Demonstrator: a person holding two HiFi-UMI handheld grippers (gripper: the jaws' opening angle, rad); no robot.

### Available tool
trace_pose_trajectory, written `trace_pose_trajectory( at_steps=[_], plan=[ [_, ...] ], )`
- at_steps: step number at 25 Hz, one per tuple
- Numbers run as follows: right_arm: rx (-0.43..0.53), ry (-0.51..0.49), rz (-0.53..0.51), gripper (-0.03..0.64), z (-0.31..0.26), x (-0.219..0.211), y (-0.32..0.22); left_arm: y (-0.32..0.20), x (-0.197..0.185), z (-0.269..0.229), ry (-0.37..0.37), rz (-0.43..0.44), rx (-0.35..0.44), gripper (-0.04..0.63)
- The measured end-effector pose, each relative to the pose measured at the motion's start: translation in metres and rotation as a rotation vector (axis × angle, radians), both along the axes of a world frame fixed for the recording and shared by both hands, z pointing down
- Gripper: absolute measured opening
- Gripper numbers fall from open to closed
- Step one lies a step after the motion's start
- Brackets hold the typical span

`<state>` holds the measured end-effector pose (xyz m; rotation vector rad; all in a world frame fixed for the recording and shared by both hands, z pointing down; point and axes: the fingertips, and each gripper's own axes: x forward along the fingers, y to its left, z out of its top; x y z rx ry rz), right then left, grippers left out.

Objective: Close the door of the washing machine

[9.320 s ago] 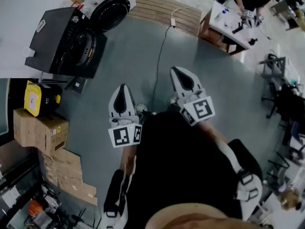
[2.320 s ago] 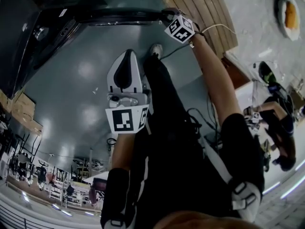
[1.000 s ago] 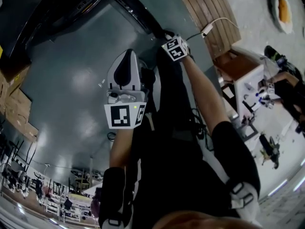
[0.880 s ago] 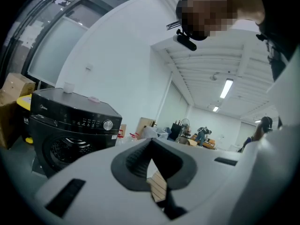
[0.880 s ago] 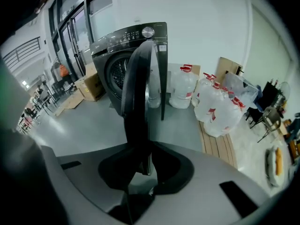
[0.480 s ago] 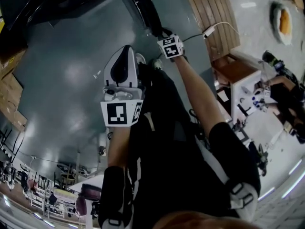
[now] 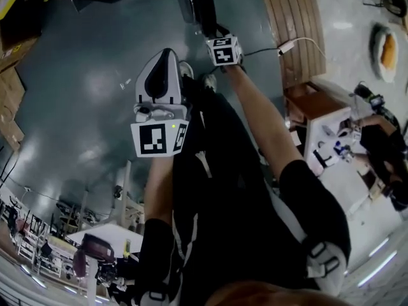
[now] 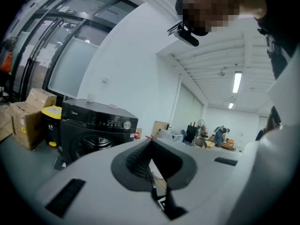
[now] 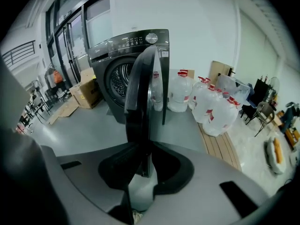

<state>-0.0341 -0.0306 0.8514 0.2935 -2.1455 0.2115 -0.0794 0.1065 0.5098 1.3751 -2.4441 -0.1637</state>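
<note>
The black washing machine [image 9: 123, 74] stands with its drum open, and its round door [image 9: 143, 86] is edge-on to the right gripper view. My right gripper [image 9: 142, 159] is shut on the door's edge. From the head view the door [image 7: 196, 4] is a dark bar at the top, with my right gripper [image 7: 209, 30] at its lower end. My left gripper [image 7: 164, 59] hangs to the left of it over the floor, shut, holding nothing. In the left gripper view its jaws [image 8: 151, 167] meet, and the washing machine [image 8: 96, 128] is beyond them at the left.
Several water jugs [image 9: 208, 104] lie on a wooden pallet [image 9: 220, 149] right of the machine. Cardboard boxes [image 9: 86, 95] and a yellow case [image 8: 52, 115] sit to its left. The pallet [image 7: 290, 24], a cable [image 7: 264, 50] and a desk [image 7: 328, 148] show at the right.
My right gripper has moved up and left in the head view with the door's edge, and the door has swung from slanted to nearly upright there. My left gripper has drifted upward.
</note>
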Motion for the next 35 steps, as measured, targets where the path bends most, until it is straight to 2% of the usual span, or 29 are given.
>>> trace_pose_trajectory(
  at_steps=[6,16,25,30,35],
  plan=[
    [-0.006,-0.027,0.018,0.067,0.000,-0.006,0.010,0.023,0.007,-0.004,-0.022,-0.064,0.003,0.005],
    [-0.008,-0.054,0.043,0.071,0.003,-0.025,0.048,0.063,-0.023,0.001,-0.027,-0.097,0.021,0.005],
    [-0.014,-0.048,0.130,0.077,0.013,-0.051,0.089,0.102,-0.069,0.004,0.016,-0.053,0.025,0.005],
    [-0.022,-0.071,0.182,0.084,0.015,-0.082,0.118,0.123,-0.110,0.003,0.012,-0.029,0.024,0.005],
    [-0.039,-0.051,0.248,0.087,0.016,-0.119,0.151,0.151,-0.163,0.008,0.036,-0.015,0.024,0.005]
  ],
)
